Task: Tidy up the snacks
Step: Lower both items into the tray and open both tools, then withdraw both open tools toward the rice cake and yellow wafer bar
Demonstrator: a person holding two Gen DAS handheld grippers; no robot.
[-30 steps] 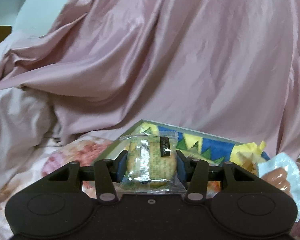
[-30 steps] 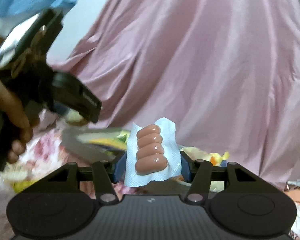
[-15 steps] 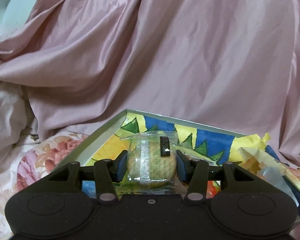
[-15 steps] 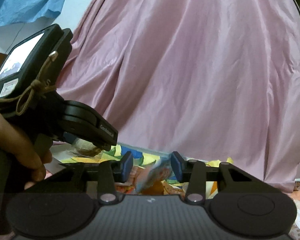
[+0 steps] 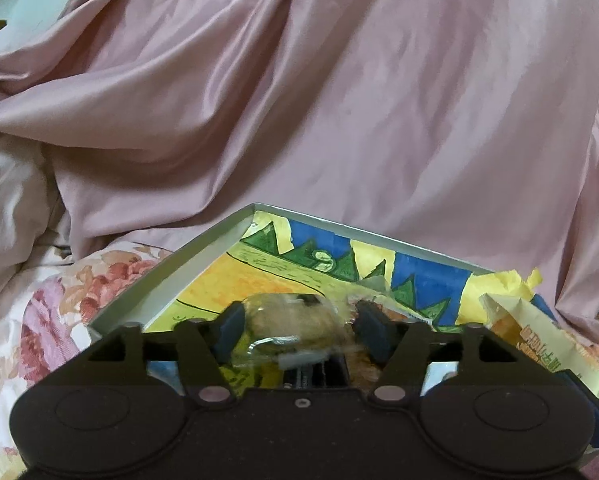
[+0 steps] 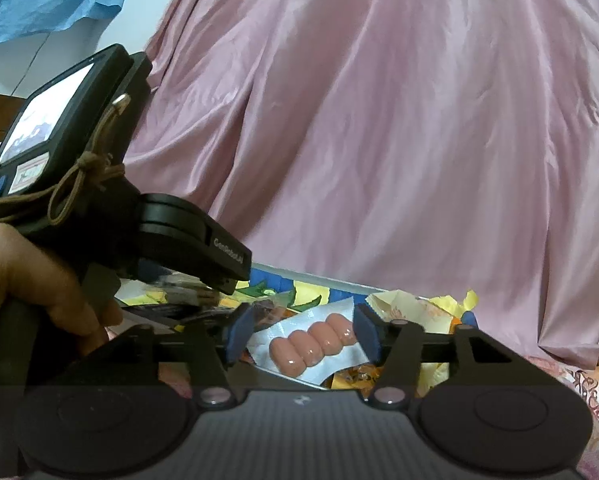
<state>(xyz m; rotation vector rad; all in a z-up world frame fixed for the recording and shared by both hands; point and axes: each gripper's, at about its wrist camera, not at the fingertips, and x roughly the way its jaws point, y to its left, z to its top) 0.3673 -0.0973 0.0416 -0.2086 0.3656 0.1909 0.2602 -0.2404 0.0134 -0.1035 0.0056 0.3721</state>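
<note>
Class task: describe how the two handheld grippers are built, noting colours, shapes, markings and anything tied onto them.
Each gripper, left gripper and right gripper, has a black body with two round discs, black angled linkages with silvery pivots, and fingers with blue pads. Seen from the right wrist, the left unit has a black handle, a small lit screen, white lettering on its side and brown cord knotted around it.

The left tongs [image 5: 297, 322] are pointing slightly downward, their jaws opening, with a blurred wrapped biscuit [image 5: 289, 320] between the blue pads. A hand [image 6: 39, 280] is gripping the left tongs' handle, fingers curled round it. The right tongs [image 6: 301, 334] are pointing level, jaws opening, with a sausage pack [image 6: 313, 340] lying loose between them.
</note>
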